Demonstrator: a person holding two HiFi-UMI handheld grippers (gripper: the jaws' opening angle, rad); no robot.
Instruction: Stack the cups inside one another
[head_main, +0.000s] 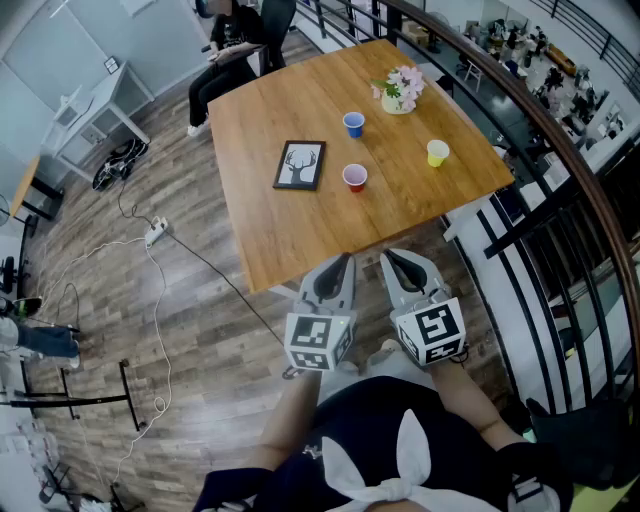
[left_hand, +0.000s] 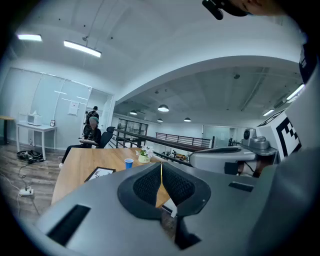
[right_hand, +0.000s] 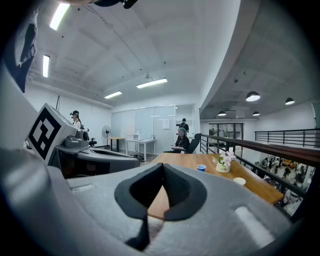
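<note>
Status: no cup is nested yet. All three stand apart on the desk (head_main: 280, 235), mouths up as far as I can tell.

Left to right, head view:
- picture frame (head_main: 300, 165): lies flat at 9 o'clock of the red cup. Not part of the job.
- left tongs (head_main: 338, 266): at the desk's near edge, pads pressed together. Only a thin seam shows in its own view, nothing in them.
- red cup (head_main: 355, 177): nearest cup, roughly 12 o'clock from the left tongs, well apart from them.
- blue cup (head_main: 353, 124): straight beyond red on the same 12 o'clock line, farther in.
- right tongs (head_main: 400, 264): just beside the left pair, also fully closed and empty.
- flower vase (head_main: 398, 95): near the far edge, 1 o'clock of blue. Keep clear.
- yellow cup (head_main: 437, 153): about 1 o'clock from the right tongs, near the desk's right edge.

Key geometry: red and blue line up dead ahead of the left tongs, and yellow sits off toward the right tongs. Left is nearer red, right is nearer yellow. Cups are round, so there's no long axis to align, only the rim or wall to catch.

My read: both tongs must open before any pickup, then reach forward over the near edge. Light cups could tip if a pad clips the rim off-centre.
</note>
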